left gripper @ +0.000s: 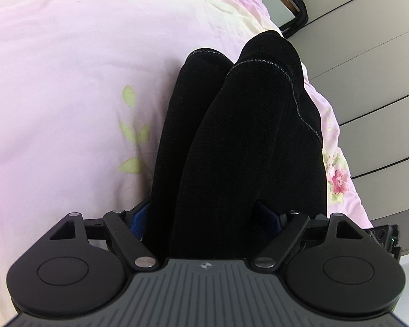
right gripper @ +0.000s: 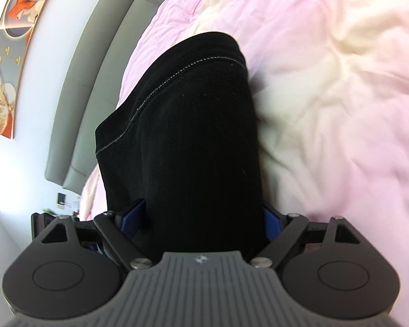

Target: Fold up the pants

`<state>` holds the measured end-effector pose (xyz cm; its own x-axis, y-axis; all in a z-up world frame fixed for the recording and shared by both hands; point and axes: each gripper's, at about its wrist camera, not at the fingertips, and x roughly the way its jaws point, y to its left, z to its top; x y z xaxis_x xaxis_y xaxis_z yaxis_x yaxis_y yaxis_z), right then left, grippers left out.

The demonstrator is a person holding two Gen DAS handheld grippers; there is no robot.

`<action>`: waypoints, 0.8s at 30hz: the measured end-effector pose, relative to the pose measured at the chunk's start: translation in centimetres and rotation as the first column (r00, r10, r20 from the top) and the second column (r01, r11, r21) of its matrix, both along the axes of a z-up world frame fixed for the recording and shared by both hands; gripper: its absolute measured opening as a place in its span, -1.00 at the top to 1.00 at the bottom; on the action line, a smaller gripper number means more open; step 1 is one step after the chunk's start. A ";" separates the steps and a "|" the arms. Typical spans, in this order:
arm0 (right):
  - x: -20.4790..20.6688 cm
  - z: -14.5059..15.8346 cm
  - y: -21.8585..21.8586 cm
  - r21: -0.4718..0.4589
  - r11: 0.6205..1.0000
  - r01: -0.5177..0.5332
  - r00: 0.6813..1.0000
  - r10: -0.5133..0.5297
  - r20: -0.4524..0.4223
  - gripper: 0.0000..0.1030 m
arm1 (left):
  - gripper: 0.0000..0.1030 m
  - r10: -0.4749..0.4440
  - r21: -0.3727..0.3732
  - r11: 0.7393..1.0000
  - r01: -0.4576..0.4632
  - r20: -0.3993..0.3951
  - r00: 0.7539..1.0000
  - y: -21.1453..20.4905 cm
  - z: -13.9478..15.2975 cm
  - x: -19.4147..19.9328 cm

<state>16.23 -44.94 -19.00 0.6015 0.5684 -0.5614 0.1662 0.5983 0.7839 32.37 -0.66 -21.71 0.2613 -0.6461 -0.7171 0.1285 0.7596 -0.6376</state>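
Note:
Black ribbed pants (left gripper: 240, 136) with pale stitched seams hang from my left gripper (left gripper: 204, 215) over a pink bedspread (left gripper: 68, 81). The cloth fills the gap between the blue pads, so the gripper is shut on it, and its fingertips are hidden. In the right wrist view the same black pants (right gripper: 188, 136) hang from my right gripper (right gripper: 201, 218), which is also shut on the cloth. The fabric drapes forward from both grippers and hides both pairs of fingers.
The pink and cream bedspread (right gripper: 327, 95) is wrinkled, with a green leaf print (left gripper: 131, 130) and a rose print (left gripper: 339, 181). A grey padded headboard (right gripper: 90, 62), a white wall with a framed picture (right gripper: 13, 41) and grey floor boards (left gripper: 368, 68) border the bed.

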 end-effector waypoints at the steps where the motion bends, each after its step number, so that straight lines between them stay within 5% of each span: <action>1: -0.7 0.5 0.1 -0.031 1.000 -0.001 1.000 0.001 0.002 -0.58 | -0.86 0.003 0.011 1.000 -0.003 0.005 1.000 0.0 0.2 -0.3; 7: -3.5 0.4 1.8 -0.051 0.999 -0.010 0.994 0.004 -0.109 -0.59 | -0.86 0.019 0.028 0.999 -0.018 -0.018 1.000 1.2 0.3 -2.9; 10: -5.1 0.6 5.0 -0.199 0.975 -0.098 0.986 0.068 -0.154 -0.34 | -0.86 0.013 0.045 0.999 -0.011 -0.031 0.999 1.6 0.3 -4.1; 16: -5.9 3.7 8.0 -0.358 0.926 -0.117 0.980 0.049 -0.193 -0.31 | -0.69 0.002 0.147 0.989 -0.004 0.010 1.000 1.6 3.0 -7.1; 24: -9.8 9.7 12.4 -0.508 0.857 -0.085 0.993 0.032 -0.112 -0.76 | -0.66 -0.034 0.314 0.949 -0.014 0.147 0.989 1.0 9.1 -12.1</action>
<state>6.43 -32.58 -9.29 0.5044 0.2180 -0.8355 0.1769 0.9210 0.3471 20.28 0.35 -12.56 0.3755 -0.3976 -0.8372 0.2119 0.9162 -0.3401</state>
